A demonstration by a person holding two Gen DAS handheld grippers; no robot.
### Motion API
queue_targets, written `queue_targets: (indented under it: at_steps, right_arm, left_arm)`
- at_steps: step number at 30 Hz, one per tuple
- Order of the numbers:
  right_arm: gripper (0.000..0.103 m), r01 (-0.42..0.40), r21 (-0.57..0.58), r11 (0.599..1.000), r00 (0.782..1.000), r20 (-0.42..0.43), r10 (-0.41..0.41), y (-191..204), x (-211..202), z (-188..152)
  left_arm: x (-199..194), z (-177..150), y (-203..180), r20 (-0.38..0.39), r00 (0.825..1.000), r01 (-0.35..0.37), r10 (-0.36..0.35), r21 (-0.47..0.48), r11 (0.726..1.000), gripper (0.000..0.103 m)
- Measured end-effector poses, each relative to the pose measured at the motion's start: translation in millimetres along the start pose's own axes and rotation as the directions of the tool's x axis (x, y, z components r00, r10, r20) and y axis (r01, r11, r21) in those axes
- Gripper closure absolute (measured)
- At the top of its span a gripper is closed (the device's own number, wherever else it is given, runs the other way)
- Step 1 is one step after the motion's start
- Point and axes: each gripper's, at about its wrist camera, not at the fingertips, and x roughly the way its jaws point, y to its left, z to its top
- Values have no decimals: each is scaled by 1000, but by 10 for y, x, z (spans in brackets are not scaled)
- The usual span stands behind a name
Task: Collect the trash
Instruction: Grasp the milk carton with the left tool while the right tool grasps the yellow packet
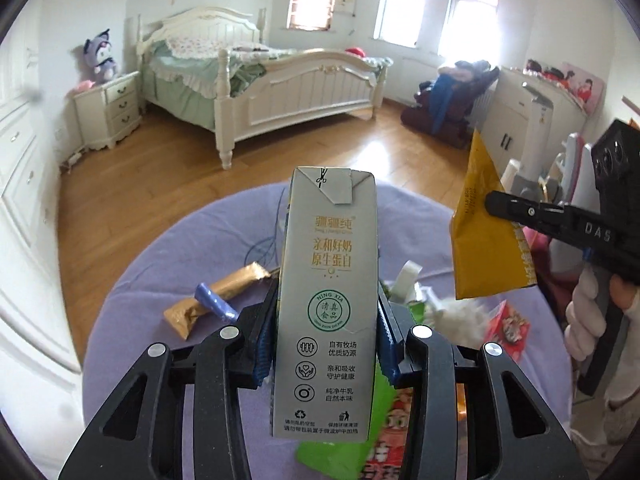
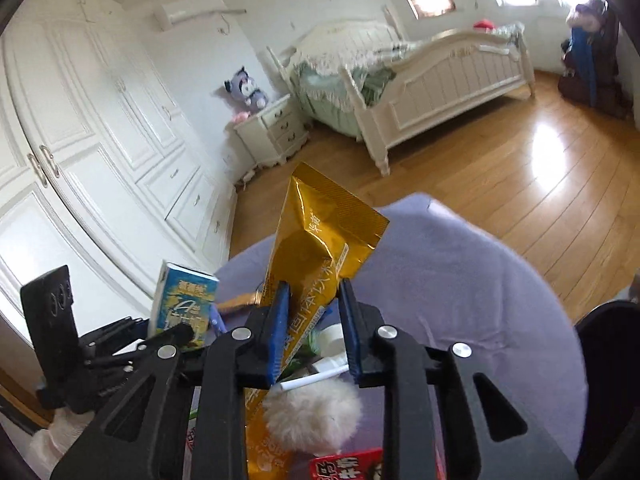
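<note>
My left gripper point(image 1: 326, 320) is shut on a grey milk carton point(image 1: 328, 300) and holds it upright above the purple table point(image 1: 160, 280). The carton also shows in the right wrist view point(image 2: 184, 304), blue side facing. My right gripper point(image 2: 314, 320) holds a gold snack pouch point(image 2: 316, 248) between its blue pads, lifted over the table; the pouch also shows at the right of the left wrist view point(image 1: 486, 236). Below lie a gold wrapper point(image 1: 216, 300), a blue pen cap point(image 1: 214, 300), a white fluffy ball point(image 2: 312, 416), a green wrapper point(image 1: 344, 440) and a red packet point(image 1: 506, 328).
The round table wears a purple cloth point(image 2: 460, 280). Beyond it are wood floor point(image 1: 160, 184), a white bed point(image 1: 280, 84), a nightstand point(image 1: 108, 112) and white wardrobes point(image 2: 100, 160). A white cabinet point(image 1: 520, 120) stands at the right.
</note>
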Motion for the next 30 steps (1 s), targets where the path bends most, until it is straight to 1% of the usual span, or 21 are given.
queue_targets:
  at_steps: [1,3,5,7,10,12,14,16,18,19,20,21,22,24,26,27,30]
  right_arm:
    - [78,34,-28,999,998,50,-32,5,-165,1]
    - [78,127,-83,988,982,150,-114,8,-521,-38]
    - [78,222,-108,969,955,227,-193,-56,-824,-103]
    - [78,301,-102,948,924,276,-264,-185,-1064,-180]
    - [78,416,-73,906,872,315,-375,-472,-1376,-315]
    - [78,482,-56,874,839,316,-443,-641,-1435,-364]
    - [78,526,-34,850,816,301,-493,-841,-1466,-433]
    - [78,553,4,833,804,262,-534,-1063,-1501,-516]
    - [78,576,36,817,791,230,-567,-1202,-1468,-533]
    - [78,589,51,806,783,212,-585,-1324,-1462,-574]
    - [78,596,65,800,778,197,-596,-1346,-1385,-582]
    - [78,599,79,797,778,180,-602,-1425,-1368,-620]
    - [78,600,91,795,779,160,-606,-1488,-1334,-650]
    - [85,603,114,790,781,118,-613,-1640,-1259,-724]
    - [85,603,136,786,784,80,-615,-1785,-1257,-857]
    - [86,598,149,787,788,69,-612,-1884,-1287,-893]
    - [85,587,174,790,797,47,-602,-2008,-1277,-1007]
  left_arm:
    - [-92,42,-73,23,1000,17,-17,4,1000,61]
    - [-239,124,-285,53,997,56,-57,25,998,61]
    - [-320,198,-546,73,991,110,-113,51,993,61]
    - [-308,251,-848,76,980,180,-185,71,981,61]
    - [-160,309,-1312,63,954,287,-293,84,954,61]
    - [29,315,-1649,29,932,357,-361,87,930,61]
    - [231,257,-1960,-6,911,410,-411,91,907,61]
    - [485,230,-2242,-52,881,473,-471,73,878,61]
    - [755,187,-2505,-97,855,515,-509,56,855,61]
    - [886,156,-2614,-117,847,526,-518,50,849,61]
    - [1012,141,-2725,-138,840,535,-526,44,844,61]
    - [1135,114,-2836,-160,830,546,-535,38,837,61]
    - [1245,84,-2942,-177,824,552,-538,37,833,61]
    - [1473,36,-3112,-213,818,554,-535,37,832,61]
    - [1690,-17,-3256,-250,815,547,-522,37,836,61]
    - [1774,-30,-3291,-265,817,540,-513,39,841,61]
    - [1998,-60,-3435,-304,823,516,-481,42,856,60]
